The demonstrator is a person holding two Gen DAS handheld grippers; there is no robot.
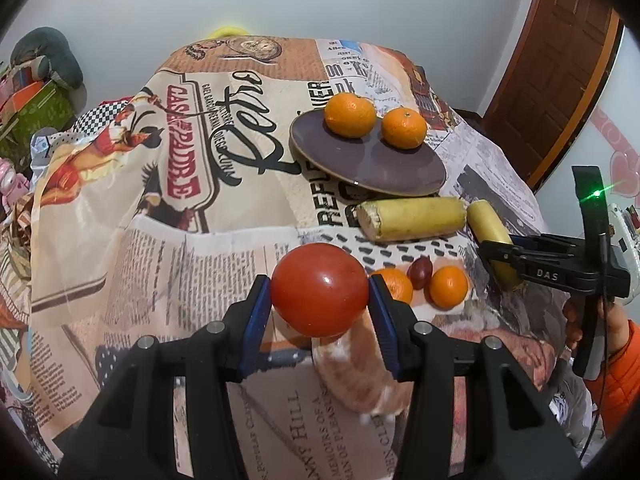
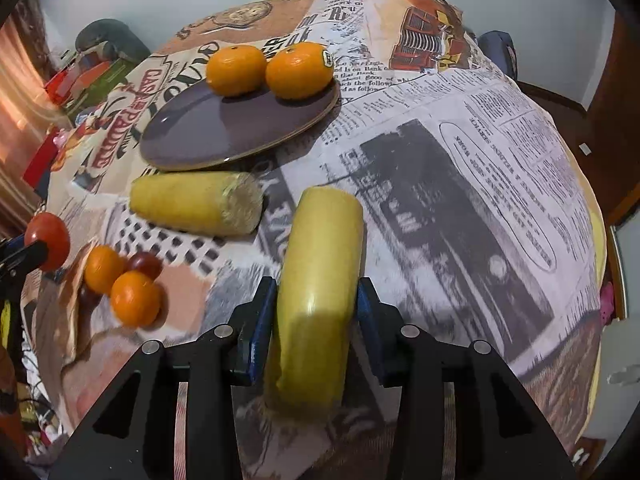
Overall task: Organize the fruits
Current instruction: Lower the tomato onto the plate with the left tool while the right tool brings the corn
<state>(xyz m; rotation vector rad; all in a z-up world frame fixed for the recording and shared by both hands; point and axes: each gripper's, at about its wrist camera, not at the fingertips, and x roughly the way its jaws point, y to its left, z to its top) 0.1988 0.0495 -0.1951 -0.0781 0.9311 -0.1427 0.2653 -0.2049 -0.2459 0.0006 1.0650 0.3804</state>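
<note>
Your left gripper (image 1: 320, 290) squeezes a red tomato (image 1: 320, 289), held up over the cloth. Your right gripper (image 2: 316, 320) hugs a yellow piece (image 2: 320, 280) (maybe a banana) lying on the table. Two oranges (image 1: 350, 115) sit on the plate (image 1: 360, 160) already; small fruits (image 1: 448, 286) and another yellow piece (image 1: 412, 218) wait.
</note>
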